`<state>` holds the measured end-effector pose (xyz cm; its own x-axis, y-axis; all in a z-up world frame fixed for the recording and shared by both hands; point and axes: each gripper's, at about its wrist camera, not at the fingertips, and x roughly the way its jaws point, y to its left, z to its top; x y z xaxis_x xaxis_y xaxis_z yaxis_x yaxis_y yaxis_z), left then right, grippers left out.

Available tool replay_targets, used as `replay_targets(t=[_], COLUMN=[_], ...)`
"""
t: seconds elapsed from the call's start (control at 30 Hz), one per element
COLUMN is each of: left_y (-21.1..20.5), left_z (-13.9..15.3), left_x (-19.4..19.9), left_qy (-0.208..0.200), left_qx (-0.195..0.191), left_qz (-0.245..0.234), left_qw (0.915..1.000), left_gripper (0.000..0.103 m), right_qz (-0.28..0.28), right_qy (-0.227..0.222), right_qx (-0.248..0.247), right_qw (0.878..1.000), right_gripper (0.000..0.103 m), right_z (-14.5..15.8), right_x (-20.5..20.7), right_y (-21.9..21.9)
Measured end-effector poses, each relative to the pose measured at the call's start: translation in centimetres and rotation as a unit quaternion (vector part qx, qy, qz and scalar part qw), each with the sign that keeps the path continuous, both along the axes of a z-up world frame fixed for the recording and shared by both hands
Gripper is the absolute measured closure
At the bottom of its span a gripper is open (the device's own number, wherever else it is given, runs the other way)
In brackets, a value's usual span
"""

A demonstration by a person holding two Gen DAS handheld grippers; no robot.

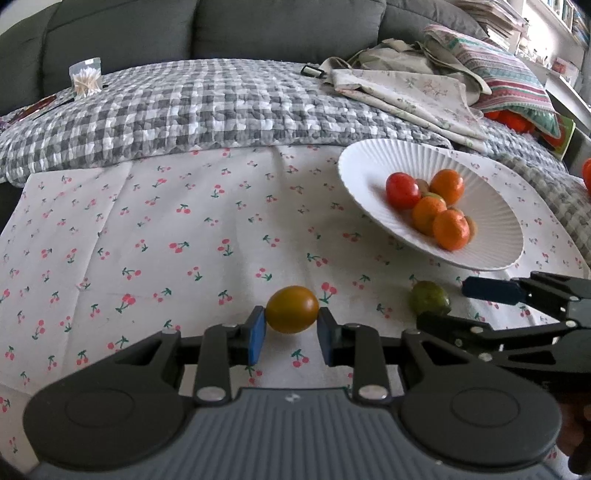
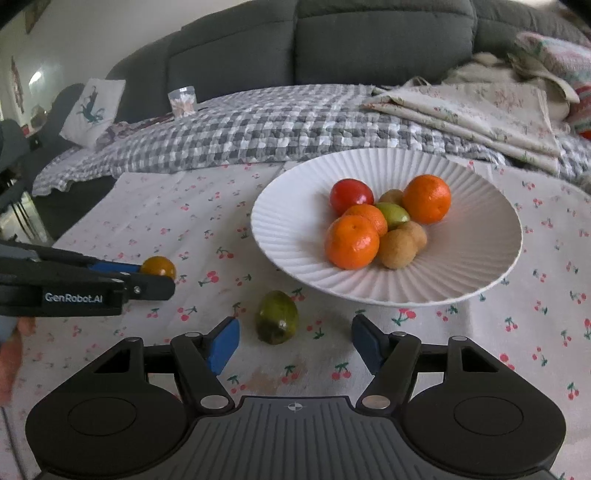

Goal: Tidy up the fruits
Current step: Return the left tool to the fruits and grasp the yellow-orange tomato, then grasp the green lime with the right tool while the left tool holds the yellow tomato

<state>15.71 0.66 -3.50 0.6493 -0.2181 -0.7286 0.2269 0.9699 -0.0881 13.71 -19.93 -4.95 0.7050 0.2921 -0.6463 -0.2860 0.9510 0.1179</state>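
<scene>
Surface: cherry-print cloth (image 1: 184, 229), creased, flat, over the work area.
Left gripper (image 1: 291, 339): blue pads pressed on both sides of a smooth oval amber tomato (image 1: 291, 309), which rests on the cloth.
Right gripper (image 2: 295, 341): jaws wide apart; dull green fruit (image 2: 277, 322) lies between the pads, touching neither.
Bowl (image 2: 303, 254): white, ribbed, shallow; holds three oranges, a red tomato (image 2: 351, 195), a green fruit and tan round fruits, clustered.
Background: grey checked quilt (image 1: 207, 110), folded floral fabric (image 1: 413, 92), dark sofa (image 1: 288, 29).

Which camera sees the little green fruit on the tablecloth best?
The right wrist view: the green fruit sits whole, just ahead of the open right gripper. In the left wrist view it's partly hidden behind that gripper's finger.
</scene>
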Motion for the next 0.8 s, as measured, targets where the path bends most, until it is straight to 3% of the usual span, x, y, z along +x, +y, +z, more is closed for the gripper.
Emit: replay_targets(t=[0.1, 0.2, 0.23, 0.8], left_y=[0.0, 0.1, 0.1, 0.5], left_z=[0.0, 0.1, 0.1, 0.5], left_x=[0.0, 0.0, 0.0, -0.1], left_qy=[-0.002, -0.002, -0.003, -0.009], left_qx=[0.000, -0.002, -0.002, -0.007], left_qz=[-0.001, 0.001, 0.001, 0.013], left_qw=[1.0000, 1.0000, 1.0000, 0.9998], left_gripper=[0.075, 0.075, 0.075, 0.075], right_qz=[0.002, 0.020, 0.026, 0.049], right_qy=[-0.010, -0.009, -0.011, 0.001], right_qx=[-0.003, -0.019, -0.019, 0.008], right_qw=[1.000, 1.000, 0.999, 0.999], right_gripper=[0.044, 0.075, 0.078, 0.078], right_z=[0.0, -0.2, -0.2, 1.3], right_x=[0.1, 0.0, -0.1, -0.4], right_y=[0.3, 0.8, 1.0, 1.4])
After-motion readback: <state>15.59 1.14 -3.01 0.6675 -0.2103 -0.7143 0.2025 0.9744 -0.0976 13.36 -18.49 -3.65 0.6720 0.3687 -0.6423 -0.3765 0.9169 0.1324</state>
